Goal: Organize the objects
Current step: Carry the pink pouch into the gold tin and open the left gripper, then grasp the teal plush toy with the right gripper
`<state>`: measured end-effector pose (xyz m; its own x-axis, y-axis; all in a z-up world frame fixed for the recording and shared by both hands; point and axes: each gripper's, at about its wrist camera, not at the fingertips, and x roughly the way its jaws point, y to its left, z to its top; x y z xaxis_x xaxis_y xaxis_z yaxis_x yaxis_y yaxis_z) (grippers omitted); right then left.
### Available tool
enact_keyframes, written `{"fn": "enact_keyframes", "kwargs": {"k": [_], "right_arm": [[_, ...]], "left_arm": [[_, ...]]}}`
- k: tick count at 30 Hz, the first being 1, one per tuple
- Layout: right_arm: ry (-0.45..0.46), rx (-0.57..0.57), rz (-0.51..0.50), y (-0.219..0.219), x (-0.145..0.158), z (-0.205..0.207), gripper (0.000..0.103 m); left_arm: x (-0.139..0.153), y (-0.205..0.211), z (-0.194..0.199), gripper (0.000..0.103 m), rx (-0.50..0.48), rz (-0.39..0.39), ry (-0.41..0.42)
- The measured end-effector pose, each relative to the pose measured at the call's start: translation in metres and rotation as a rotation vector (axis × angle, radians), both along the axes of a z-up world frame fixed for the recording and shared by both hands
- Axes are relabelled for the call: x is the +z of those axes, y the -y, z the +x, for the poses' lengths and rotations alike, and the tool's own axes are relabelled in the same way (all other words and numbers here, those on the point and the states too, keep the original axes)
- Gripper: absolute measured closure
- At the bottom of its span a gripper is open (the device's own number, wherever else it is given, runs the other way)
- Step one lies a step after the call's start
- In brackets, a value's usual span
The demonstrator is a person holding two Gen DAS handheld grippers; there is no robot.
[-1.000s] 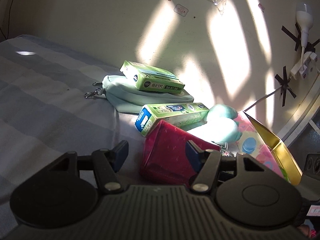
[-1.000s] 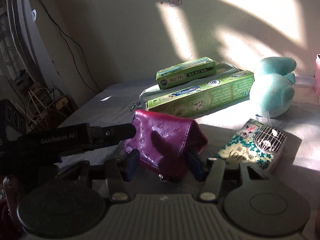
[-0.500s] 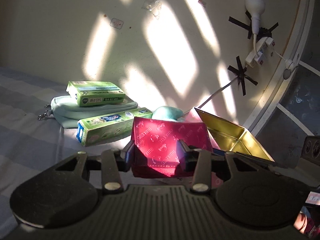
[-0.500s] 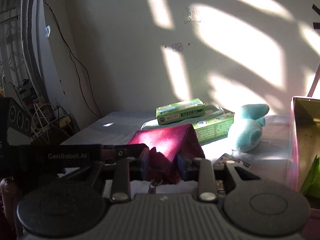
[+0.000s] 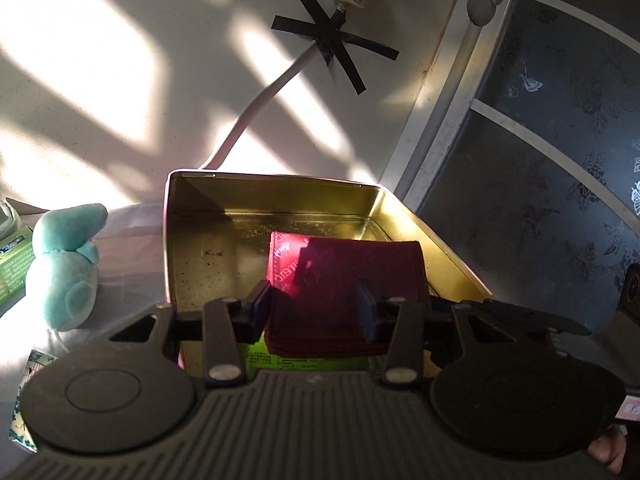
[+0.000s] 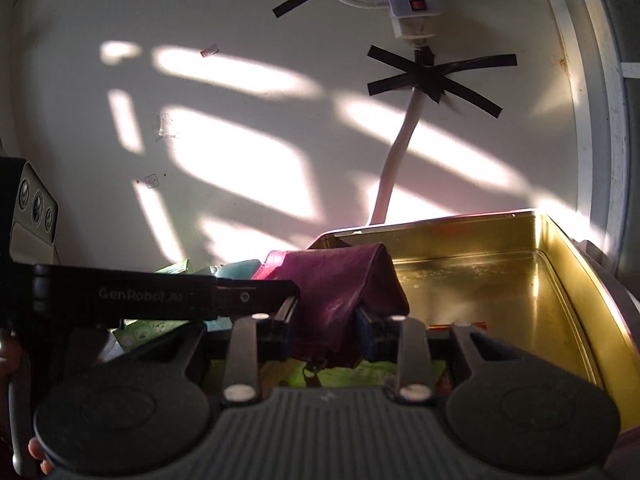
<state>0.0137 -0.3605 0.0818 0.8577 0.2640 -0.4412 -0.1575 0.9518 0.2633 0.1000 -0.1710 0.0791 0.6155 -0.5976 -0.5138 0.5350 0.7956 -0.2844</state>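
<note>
Right now you've got the magenta pouch pinched from both ends and hanging over the open gold tin. Left gripper: jaws clamped on the pouch's near edge, blue pads pressing into its sides, the rest of the pouch sticking forward past the jaws above the tin floor. Right gripper: jaws likewise clamped on the pouch, which bunches up into a peak between the pads, with its zipper pull dangling below them. In the right wrist view your left gripper's black body reaches in from the left and meets the pouch at its left side.

The pouch sits over the near-left part of the tin in the right wrist view, near the tin's left wall. I can't tell whether its bottom touches the tin floor. Something green with print lies under the pouch at the near edge of the tin.

Outside the tin, to the left: teal plush toy just beside the tin wall on the bed, green carton further left, patterned tissue pack at the near-left corner. Behind the tin, a white cable runs up the wall, fixed with black tape, to a power strip.
</note>
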Motion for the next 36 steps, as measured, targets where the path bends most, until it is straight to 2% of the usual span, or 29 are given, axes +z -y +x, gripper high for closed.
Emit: {"fn": "enact_keyframes", "kwargs": {"k": [3, 4, 7, 10, 16, 20, 25, 30, 34, 36], "right_arm": [[-0.051, -0.025, -0.035, 0.008, -0.013, 0.02, 0.072], [-0.063, -0.042, -0.06, 0.008, -0.018, 0.026, 0.067], [-0.016, -0.12, -0.14, 0.009, -0.025, 0.029, 0.045], [0.025, -0.167, -0.16, 0.009, -0.021, 0.018, 0.031], [0.072, -0.165, -0.147, -0.003, -0.013, -0.018, 0.031], [0.123, -0.171, -0.069, -0.012, -0.008, -0.047, 0.031], [0.193, -0.085, -0.025, -0.043, -0.004, -0.069, 0.031], [0.196, 0.074, -0.051, -0.098, 0.004, -0.066, 0.035], [0.131, 0.19, -0.057, -0.139, 0.001, -0.046, 0.039], [0.098, 0.213, -0.086, -0.159, -0.001, -0.028, 0.039]], "left_arm": [[-0.008, 0.02, 0.012, 0.055, 0.011, 0.066, 0.032], [-0.008, 0.023, 0.014, 0.053, 0.025, 0.088, 0.048], [-0.007, 0.023, 0.016, 0.05, 0.059, 0.123, 0.072], [-0.002, 0.007, 0.007, 0.042, 0.066, 0.087, 0.068], [0.005, -0.027, -0.025, 0.042, 0.057, 0.042, 0.11], [0.003, -0.052, -0.051, 0.042, 0.044, 0.032, 0.138], [-0.01, -0.099, -0.072, 0.042, 0.082, 0.031, 0.135], [-0.032, -0.16, -0.074, 0.042, 0.209, 0.06, 0.077], [-0.045, -0.214, -0.064, 0.042, 0.374, 0.064, 0.027], [-0.05, -0.238, -0.06, 0.042, 0.465, 0.06, 0.036]]}}
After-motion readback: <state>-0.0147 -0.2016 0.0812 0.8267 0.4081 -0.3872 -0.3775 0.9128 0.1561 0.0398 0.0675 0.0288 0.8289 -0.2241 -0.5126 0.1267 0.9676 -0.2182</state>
